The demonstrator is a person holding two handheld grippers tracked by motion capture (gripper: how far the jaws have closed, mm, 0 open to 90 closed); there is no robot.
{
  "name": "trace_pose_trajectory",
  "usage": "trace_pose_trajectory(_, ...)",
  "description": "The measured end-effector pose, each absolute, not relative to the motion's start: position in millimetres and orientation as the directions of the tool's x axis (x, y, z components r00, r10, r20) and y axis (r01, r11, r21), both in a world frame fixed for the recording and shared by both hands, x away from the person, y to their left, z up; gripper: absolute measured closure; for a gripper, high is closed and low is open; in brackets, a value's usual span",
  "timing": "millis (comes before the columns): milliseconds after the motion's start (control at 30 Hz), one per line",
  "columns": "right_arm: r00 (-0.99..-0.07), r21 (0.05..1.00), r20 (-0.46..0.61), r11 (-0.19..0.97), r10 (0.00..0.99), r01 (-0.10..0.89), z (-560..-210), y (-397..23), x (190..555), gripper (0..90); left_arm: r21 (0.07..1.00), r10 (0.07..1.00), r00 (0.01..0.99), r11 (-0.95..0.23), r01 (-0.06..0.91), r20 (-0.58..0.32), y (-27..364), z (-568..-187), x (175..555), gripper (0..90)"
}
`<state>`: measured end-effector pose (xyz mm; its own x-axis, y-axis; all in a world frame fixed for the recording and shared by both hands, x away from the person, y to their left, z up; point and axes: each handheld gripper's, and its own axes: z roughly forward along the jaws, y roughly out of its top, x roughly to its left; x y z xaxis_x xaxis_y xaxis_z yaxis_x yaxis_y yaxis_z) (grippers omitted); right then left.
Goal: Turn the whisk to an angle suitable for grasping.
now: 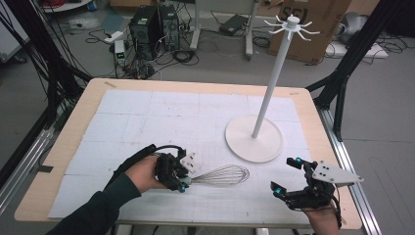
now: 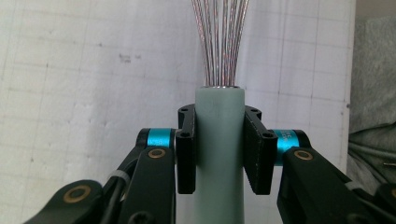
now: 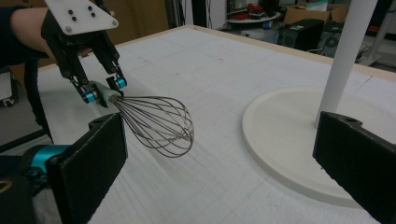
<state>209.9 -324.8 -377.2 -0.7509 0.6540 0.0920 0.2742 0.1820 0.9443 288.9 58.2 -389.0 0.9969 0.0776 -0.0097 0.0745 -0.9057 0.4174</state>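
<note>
Right now your left gripper [image 2: 219, 149] has its two black jaws clamped on the grey-green handle [image 2: 219, 140] of the whisk [image 1: 219, 175], one pad flat on each side of the handle just below the collar where the wires come out. From the left gripper view the handle runs straight up between the jaws and the wire bundle fans away ahead of them. In the high view your left hand [image 1: 144, 174] holds that gripper low over the near left part of the white mat [image 1: 147, 117], and the wire loops point to the right from it, toward the middle of the table [image 1: 78, 117]. In the right gripper view the whisk hangs tilted, the wire cage sloping down toward the mat; whether it touches the mat you cannot tell.

Your right gripper [image 1: 286, 177] sits near the front right corner, well apart from the whisk, its jaws spread wide with nothing between them.

Beyond the whisk's tip, the white stand [image 1: 266, 93] rises on its round base [image 1: 254, 147], with hooks [image 1: 292, 25] at the top.
</note>
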Motion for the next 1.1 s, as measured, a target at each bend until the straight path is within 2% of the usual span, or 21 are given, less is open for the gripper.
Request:
trace_pose_trajectory(700,-0.741,0.951,0.085,0.168,0.666,0.261,-373.8,-332.9,204.6,2.1,0.383,-0.093,0.995,-0.919,-0.094,0.023,-0.6,-395.8,289.9,69.5)
trace_pose_trajectory(1100,-0.737,0.952,0.094,0.155,0.67,0.262,-373.0,-336.9,202.6,2.1,0.373,-0.166,0.985,-0.912,-0.17,0.045,-18.1,-405.8,288.1,69.4)
